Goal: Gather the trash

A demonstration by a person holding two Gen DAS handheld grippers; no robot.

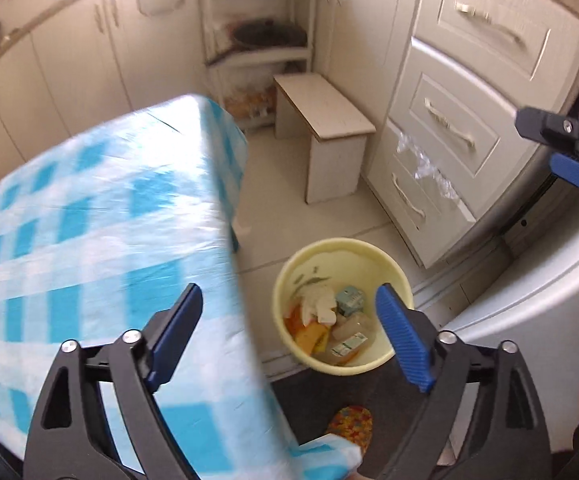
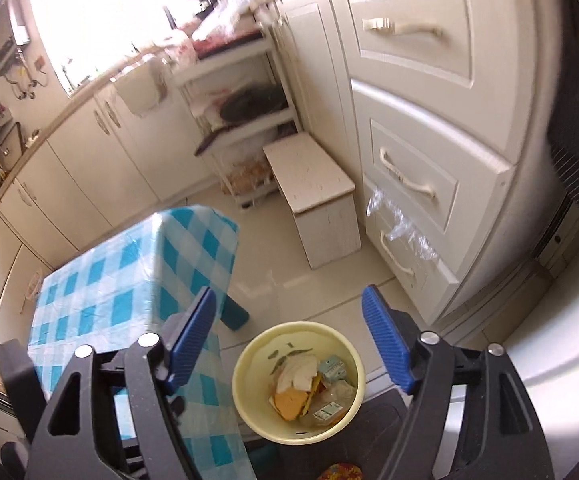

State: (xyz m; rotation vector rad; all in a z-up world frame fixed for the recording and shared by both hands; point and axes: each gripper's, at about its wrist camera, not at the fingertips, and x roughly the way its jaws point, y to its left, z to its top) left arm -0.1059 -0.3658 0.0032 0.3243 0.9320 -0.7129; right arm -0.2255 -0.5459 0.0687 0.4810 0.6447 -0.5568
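Observation:
A pale yellow bin (image 1: 349,262) stands on the floor beside the table with the blue-and-white checked cloth (image 1: 89,220). In it lie crumpled white paper (image 1: 321,300), small cartons (image 1: 349,300) and orange wrappers. My left gripper (image 1: 289,292) hangs open above the table's edge and the bin, with nothing between its blue pads. My right gripper (image 2: 289,294) is also open and empty, high over the same bin (image 2: 309,338), where the white paper (image 2: 299,370) shows on top. In the left wrist view the right gripper's fingers (image 1: 577,172) show at the right edge.
A white stool (image 1: 325,120) stands on the tiled floor behind the bin. A chest of drawers (image 1: 449,120) with clear plastic film (image 1: 425,164) on a handle rises on the right, with a white appliance (image 1: 529,320) beside it. A shelf rack (image 1: 257,40) fills the corner. A colourful slipper (image 1: 351,424) lies on a dark mat.

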